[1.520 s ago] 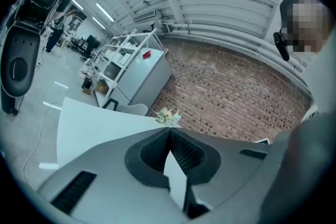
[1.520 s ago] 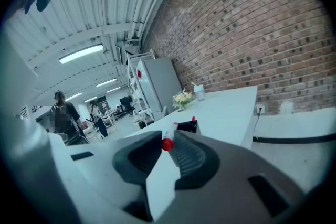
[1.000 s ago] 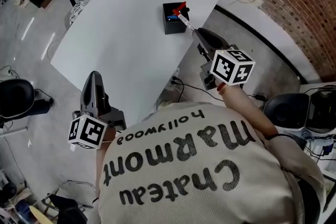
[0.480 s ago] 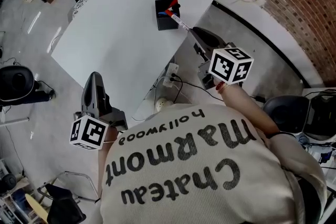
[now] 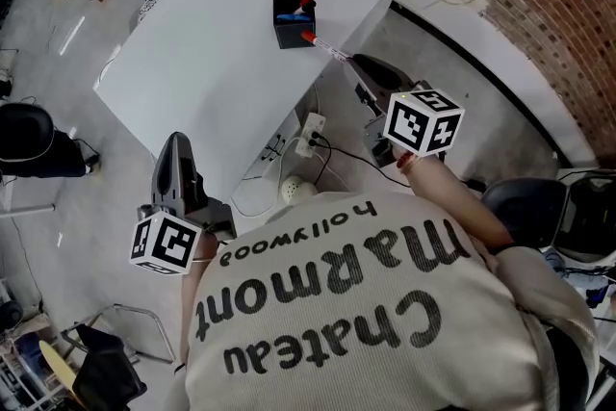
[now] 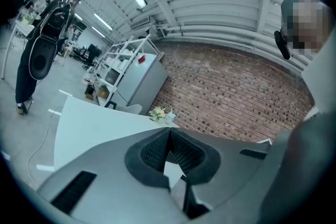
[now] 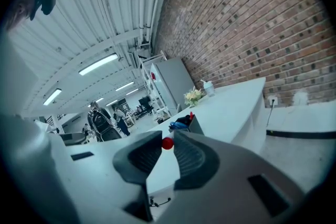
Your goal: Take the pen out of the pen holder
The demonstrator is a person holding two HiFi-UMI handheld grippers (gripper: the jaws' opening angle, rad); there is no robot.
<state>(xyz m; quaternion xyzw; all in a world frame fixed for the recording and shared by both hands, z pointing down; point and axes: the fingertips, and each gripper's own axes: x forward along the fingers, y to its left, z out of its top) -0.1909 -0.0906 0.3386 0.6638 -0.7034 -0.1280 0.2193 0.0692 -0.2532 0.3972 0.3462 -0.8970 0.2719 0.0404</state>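
The shirt carries the only readable words. Seen from the head view they stand upside down, in dark letters on pale cloth: "Chateau" and "Marmont" in large lettering on two lines, and "hollywood" in small lower-case letters beside them, on the side nearer the table.

The cube on the left gripper and the cube on the right gripper bear black-and-white square code markers, with no letters or numbers.

In the left gripper view a red sticker on a grey cabinet is too small to read.
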